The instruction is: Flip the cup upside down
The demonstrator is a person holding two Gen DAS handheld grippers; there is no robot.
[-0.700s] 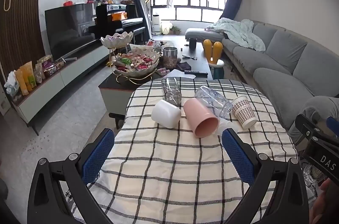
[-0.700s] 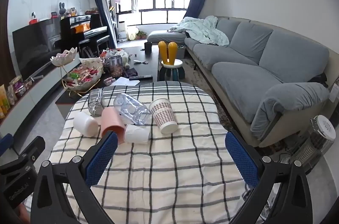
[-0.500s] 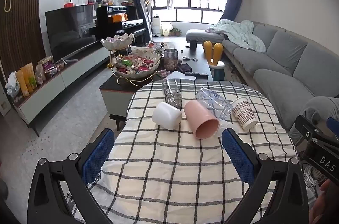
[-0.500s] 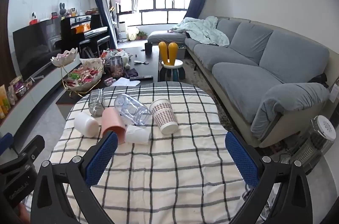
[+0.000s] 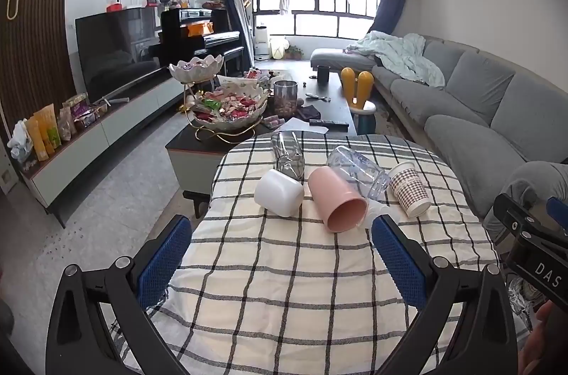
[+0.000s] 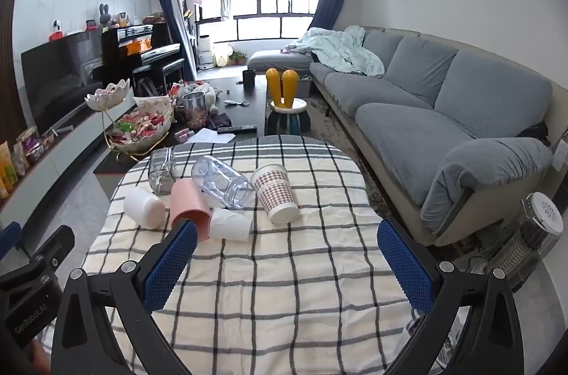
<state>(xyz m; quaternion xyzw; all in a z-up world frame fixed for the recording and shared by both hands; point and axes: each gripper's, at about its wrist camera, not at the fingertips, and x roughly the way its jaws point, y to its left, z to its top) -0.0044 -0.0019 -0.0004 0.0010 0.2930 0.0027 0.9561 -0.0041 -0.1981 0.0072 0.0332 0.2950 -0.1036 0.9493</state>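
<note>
Cups lie in a loose cluster at the far half of the table, which is covered by a black-and-white checked cloth. All of them are on their sides. A pink cup lies in the middle with its open mouth facing the left camera; a white cup lies just beside it on the left, and a clear glass sits behind those two. A clear plastic cup leans against the pink one from behind, and a paper cup with a brown houndstooth pattern lies to its right. In the right wrist view a small white cup shows just in front of the pink one, touching it.

Left gripper hangs above the near part of the cloth, its blue-padded fingers spread wide, holding and touching nothing. Right gripper is likewise spread wide and empty, well short of the cups.

Readable writing: "DAS" in white on the black body at the right edge of the left view, and "GenRobot.AI" on the black body at the lower left of the right view.

Beyond the table stand a dark coffee table bearing a tiered snack bowl, a grey sofa, a television and a black piano.
</note>
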